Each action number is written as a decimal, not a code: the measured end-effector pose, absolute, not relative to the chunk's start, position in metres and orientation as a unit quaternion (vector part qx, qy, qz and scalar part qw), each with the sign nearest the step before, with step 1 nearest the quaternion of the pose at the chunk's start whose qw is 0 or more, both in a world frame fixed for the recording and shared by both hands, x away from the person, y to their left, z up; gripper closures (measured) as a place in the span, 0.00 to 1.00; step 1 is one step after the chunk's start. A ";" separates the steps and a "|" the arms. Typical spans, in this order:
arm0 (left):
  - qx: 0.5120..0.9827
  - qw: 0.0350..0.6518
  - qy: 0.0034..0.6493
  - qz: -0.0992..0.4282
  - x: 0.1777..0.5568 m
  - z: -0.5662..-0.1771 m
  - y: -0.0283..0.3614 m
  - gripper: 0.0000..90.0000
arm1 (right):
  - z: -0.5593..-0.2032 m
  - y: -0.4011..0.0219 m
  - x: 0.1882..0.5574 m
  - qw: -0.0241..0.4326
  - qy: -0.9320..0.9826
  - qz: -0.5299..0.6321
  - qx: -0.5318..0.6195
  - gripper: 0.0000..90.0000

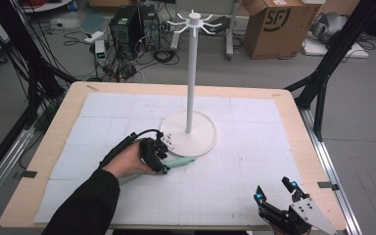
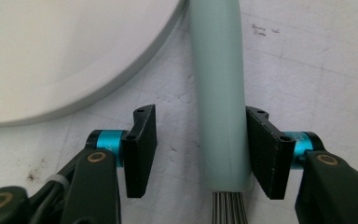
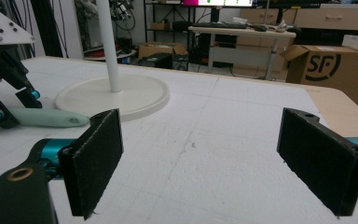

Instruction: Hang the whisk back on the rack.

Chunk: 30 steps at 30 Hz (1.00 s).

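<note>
A utensil with a mint-green handle [image 1: 180, 162] lies on the white mat, beside the round base [image 1: 201, 138] of a tall white hook stand [image 1: 192, 73]. My left gripper [image 1: 162, 163] is open and straddles the handle [image 2: 219, 70] near its wire end [image 2: 229, 207]. One pad [image 2: 263, 149] touches the handle; the other pad [image 2: 141, 149] stands apart from it. The stand's base [image 2: 65, 56] is just ahead. My right gripper [image 1: 274, 190] is open near the table's front right, nothing between its pads [image 3: 98, 158]. In the right gripper view, the left gripper [image 3: 14, 105] and the handle [image 3: 46, 117] lie beside the base [image 3: 135, 95].
A white gridded mat [image 1: 240, 161] covers most of the wooden table [image 1: 58, 122]. Black frame legs [image 1: 328, 63] rise at the right, and cables hang at the far left. On the floor beyond are a cardboard box [image 1: 274, 24] and computer cases [image 1: 132, 24].
</note>
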<state>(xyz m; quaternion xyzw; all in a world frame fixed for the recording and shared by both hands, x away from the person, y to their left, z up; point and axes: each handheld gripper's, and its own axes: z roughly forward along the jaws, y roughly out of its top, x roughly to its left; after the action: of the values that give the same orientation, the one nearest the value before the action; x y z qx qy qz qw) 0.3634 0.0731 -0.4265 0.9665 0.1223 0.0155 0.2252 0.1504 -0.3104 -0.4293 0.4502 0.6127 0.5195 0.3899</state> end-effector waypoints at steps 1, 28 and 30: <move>0.967 0.224 0.122 0.017 0.363 -0.426 0.073 0.53 | -0.429 -0.310 0.150 0.390 0.613 0.520 0.450 0.15; 0.971 0.205 0.117 0.028 0.355 -0.421 0.066 0.77 | -0.430 -0.310 0.151 0.387 0.609 0.524 0.453 0.15; 0.971 0.204 0.122 0.038 0.353 -0.419 0.067 0.77 | -0.430 -0.310 0.151 0.387 0.609 0.524 0.453 0.15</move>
<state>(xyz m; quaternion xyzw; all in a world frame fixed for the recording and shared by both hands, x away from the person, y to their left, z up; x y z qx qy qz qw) 0.3534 0.0670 -0.4190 0.9705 0.1220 0.0380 0.2044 0.1510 -0.3096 -0.4301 0.4531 0.6090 0.5238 0.3866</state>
